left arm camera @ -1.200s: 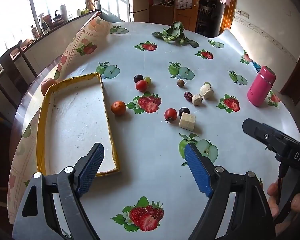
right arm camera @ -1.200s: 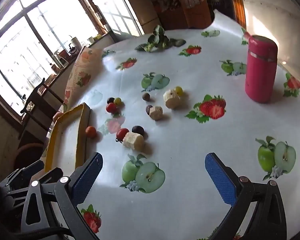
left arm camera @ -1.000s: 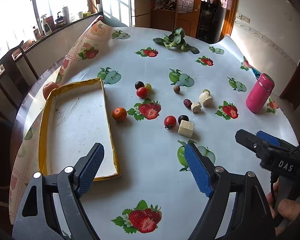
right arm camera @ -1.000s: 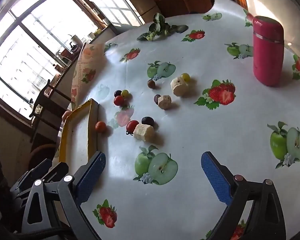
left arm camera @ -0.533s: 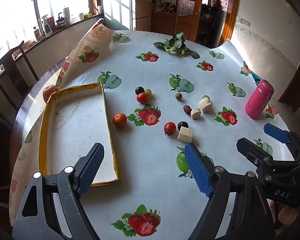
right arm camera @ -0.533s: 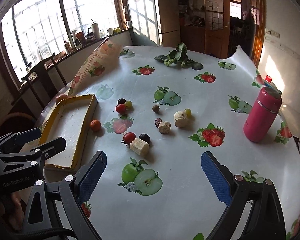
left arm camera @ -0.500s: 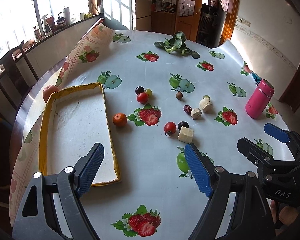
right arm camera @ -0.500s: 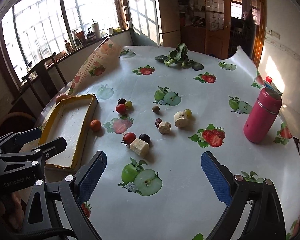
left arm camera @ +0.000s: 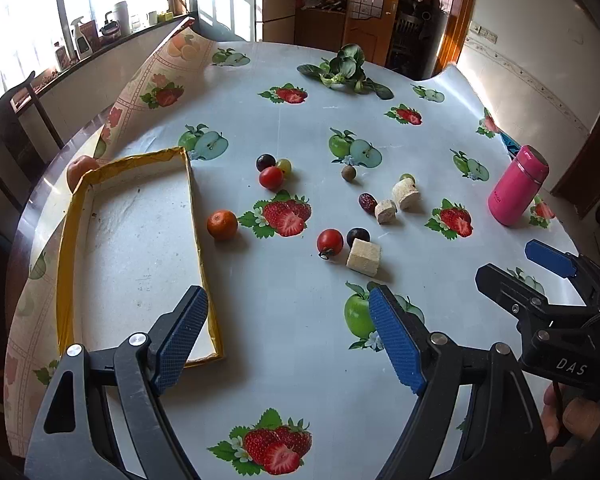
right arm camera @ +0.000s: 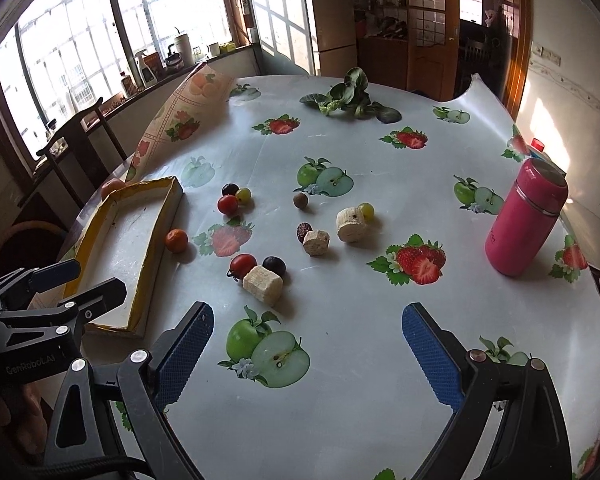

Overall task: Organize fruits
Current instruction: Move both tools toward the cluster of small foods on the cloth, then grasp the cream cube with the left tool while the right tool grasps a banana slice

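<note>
Fingers of both grippers stand wide and empty — round fruits like the orange could roll across the slick worktop if nudged.

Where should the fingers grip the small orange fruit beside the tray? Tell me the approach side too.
Grip the small orange fruit across its round middle, coming from above. The yellow-rimmed tray wall stands close on one side, so set the fingers parallel to that wall, probably with the open left gripper.
</note>
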`<state>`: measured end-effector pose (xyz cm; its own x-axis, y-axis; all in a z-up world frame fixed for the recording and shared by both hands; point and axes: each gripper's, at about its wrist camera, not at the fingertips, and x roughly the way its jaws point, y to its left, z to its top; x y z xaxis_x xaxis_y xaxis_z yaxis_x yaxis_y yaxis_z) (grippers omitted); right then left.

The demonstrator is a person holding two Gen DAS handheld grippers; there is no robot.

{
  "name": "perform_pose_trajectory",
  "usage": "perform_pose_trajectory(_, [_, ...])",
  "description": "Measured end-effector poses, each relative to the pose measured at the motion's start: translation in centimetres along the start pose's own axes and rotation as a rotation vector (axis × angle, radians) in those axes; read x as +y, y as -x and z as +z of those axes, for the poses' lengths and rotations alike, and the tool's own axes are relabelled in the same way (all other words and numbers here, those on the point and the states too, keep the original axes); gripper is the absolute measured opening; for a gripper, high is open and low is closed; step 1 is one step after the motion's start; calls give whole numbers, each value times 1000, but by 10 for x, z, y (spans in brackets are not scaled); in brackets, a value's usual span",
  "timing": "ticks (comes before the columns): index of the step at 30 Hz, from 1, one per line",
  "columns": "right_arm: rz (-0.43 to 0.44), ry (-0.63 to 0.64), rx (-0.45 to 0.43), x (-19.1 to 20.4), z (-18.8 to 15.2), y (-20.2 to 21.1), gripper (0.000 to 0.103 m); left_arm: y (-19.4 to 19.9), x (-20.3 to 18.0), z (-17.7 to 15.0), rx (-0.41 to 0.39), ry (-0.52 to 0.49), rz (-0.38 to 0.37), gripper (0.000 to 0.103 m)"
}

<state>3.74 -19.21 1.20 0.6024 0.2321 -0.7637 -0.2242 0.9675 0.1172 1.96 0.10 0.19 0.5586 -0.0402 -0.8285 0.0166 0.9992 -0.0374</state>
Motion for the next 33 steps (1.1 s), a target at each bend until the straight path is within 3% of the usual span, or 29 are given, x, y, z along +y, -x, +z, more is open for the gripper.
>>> perform_pose_trajectory(9, [-3, -12, 48, -14, 0, -23, 97, -32, -17, -4, 71, -3, -76, 83])
perform_pose_trajectory(21, [-9, -24, 71, -28, 12, -53, 96, -74, -39, 4, 135, -40, -104, 83])
perform_pose_trajectory(25, [33, -45, 83, -38, 27, -78, 94, -99, -46, 13, 151, -25, -124, 83])
perform_pose_trajectory(28, [44, -84, 110, -49, 43, -106, 86, -117, -49, 19, 167, -12, -135, 81])
perform_pose_trajectory(30, [62, -117, 137, -57, 52, -126, 73, -126, -51, 22, 178, -11, -138, 75])
perform_pose_trajectory(33, [42, -131, 166, -63, 62, -150, 66, -135, -51, 24, 183, -5, -143, 70])
